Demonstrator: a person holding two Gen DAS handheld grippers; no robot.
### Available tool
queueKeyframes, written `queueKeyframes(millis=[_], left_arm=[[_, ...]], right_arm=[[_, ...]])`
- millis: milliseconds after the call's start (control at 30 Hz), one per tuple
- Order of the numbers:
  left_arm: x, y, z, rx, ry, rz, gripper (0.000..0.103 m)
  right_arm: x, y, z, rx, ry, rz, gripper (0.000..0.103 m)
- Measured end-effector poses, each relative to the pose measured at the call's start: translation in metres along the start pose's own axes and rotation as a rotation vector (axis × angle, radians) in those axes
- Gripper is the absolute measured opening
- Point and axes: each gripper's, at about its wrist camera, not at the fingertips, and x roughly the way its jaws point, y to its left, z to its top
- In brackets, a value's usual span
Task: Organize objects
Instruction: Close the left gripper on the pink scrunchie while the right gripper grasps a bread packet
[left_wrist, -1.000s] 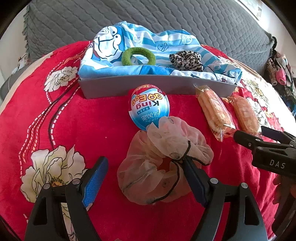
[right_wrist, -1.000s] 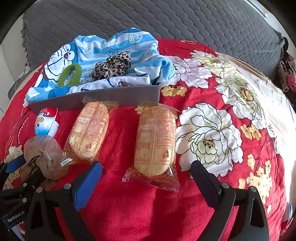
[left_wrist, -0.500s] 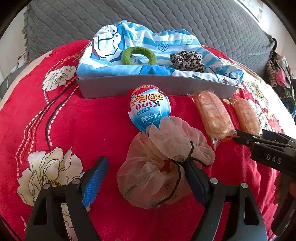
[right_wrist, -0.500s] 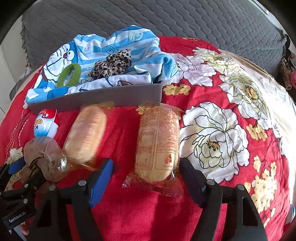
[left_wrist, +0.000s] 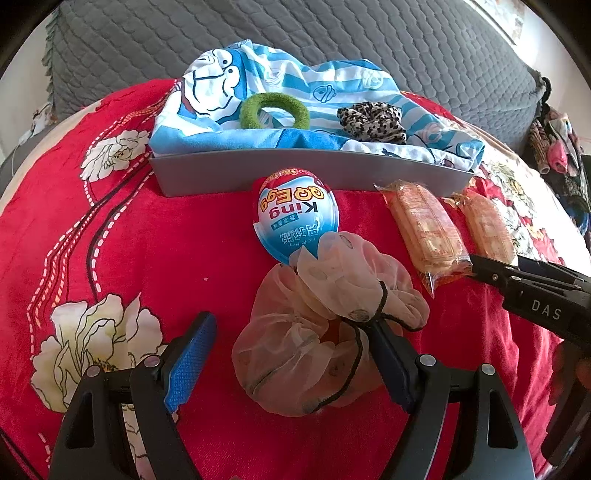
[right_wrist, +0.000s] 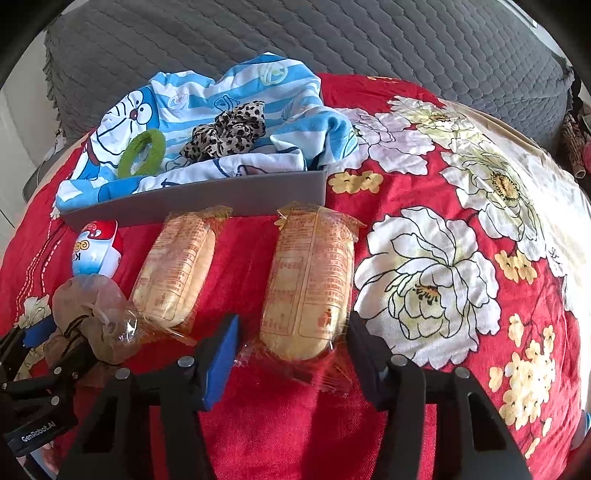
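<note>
Closing in on the right-hand snack pack (right_wrist: 308, 284) — right gripper (right_wrist: 291, 354) jaws have just been narrowing from wide apart, now bracketing the pack's near end, right pad at the wrapper, a sliver of gap on the blue pad's side. Not clamped yet, by the look of it. Probably the start of a pick-up toward the grey tray (left_wrist: 369, 173), already holding a green hair ring (left_wrist: 275, 110) and a leopard scrunchie (left_wrist: 373, 120) on blue cartoon cloth.

Left gripper (left_wrist: 291, 354) spread wide around the sheer pink scrunchie (left_wrist: 321, 339), unmoved, right pad touching, left pad apart.

Second snack pack (right_wrist: 173, 273) nudged slightly, now resting level.

Readable: "King" and "GOEgg" on the toy egg (left_wrist: 295, 218) — upside down; "DAS" and "GenRobot.AI" on the gripper bodies. Wrapper print too fine.
</note>
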Motion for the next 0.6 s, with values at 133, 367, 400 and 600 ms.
queueKeyframes(millis=[133,367,400,600], left_arm=[[0.0,0.0,-0.001,0.002,0.002,-0.007,0.078],[-0.002,-0.012,-0.002,0.069,0.003,-0.019,0.044],[-0.003,-0.012,-0.002,0.07,0.004,-0.022,0.039],[-0.005,-0.015,-0.003,0.078,0.01,-0.068,0.019]], right_arm=[[-0.001,0.002,-0.001,-0.017,-0.001,-0.008,0.055],[-0.002,0.005,-0.001,-0.032,-0.001,-0.009,0.053],[-0.002,0.005,-0.001,-0.031,-0.001,-0.008,0.052],[-0.003,0.007,-0.001,-0.033,-0.003,-0.001,0.051]])
